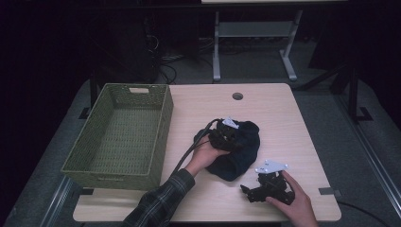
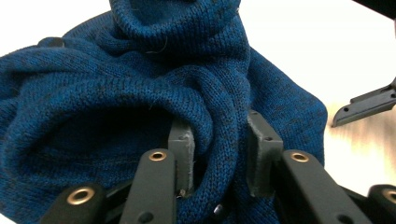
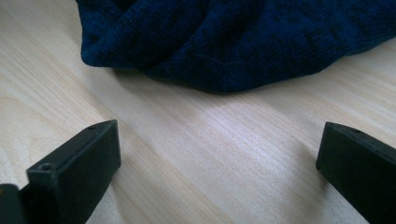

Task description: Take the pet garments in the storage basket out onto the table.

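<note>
A: How far along is this?

B: Early, I'd judge. The blue knit garment (image 1: 239, 151) lies bunched on the table (image 1: 283, 113), just right of centre, and the green woven basket (image 1: 118, 137) at 9 o'clock from it holds nothing. If the basket is where it's headed, the lift and carry are all left to do

A: Is anything gripping it?

B: The left gripper (image 2: 219, 149) is. Its fingers (image 2: 183, 151) pinch a thick fold of the knit, close together with the wool between them. The right gripper (image 3: 217, 158) sits at 5 o'clock from the garment, fingers spread wide over bare wood, holding nothing

A: Which way does it lie?

B: The heap's long axis runs roughly from 1 o'clock to 7 o'clock; it's too crumpled to tell collar from hem
</note>
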Demonstrator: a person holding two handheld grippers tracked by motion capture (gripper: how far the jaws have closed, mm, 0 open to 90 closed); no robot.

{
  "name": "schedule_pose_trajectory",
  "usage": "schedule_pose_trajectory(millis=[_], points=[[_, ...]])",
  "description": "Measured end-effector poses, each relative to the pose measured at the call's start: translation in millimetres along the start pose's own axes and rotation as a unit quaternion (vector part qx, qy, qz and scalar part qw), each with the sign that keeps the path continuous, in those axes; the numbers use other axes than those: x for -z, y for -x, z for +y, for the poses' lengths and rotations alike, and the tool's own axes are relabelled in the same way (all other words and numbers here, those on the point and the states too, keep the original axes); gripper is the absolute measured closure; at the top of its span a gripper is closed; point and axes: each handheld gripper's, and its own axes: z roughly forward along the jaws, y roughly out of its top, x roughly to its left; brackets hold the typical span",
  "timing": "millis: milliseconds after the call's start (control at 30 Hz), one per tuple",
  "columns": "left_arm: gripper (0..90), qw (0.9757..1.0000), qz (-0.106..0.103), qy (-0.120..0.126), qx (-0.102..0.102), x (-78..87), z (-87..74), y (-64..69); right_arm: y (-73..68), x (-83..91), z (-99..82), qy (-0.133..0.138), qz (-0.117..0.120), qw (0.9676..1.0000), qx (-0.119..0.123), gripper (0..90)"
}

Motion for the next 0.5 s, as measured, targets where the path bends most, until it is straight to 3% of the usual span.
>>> schedule_pose_trajectory(millis=[200, 433, 500], points=[[44.7, 0.9999, -0.001, 0.016, 0.001, 5.8, 3.2, 3.3, -0.1, 0.0, 0.0, 0.000, 0.000, 1.0000, 0.000, 0.0], [33.2, 0.9992, -0.014, 0.036, -0.006, 19.3, 6.4, 4.1, 0.1, -0.1, 0.1, 0.002, 0.000, 1.0000, 0.001, 0.0], [27.3, 0.9991, -0.009, 0.039, -0.011, 22.2, 7.0, 5.2, 0.1, -0.1, 0.1, 0.002, 0.000, 1.0000, 0.001, 0.0]])
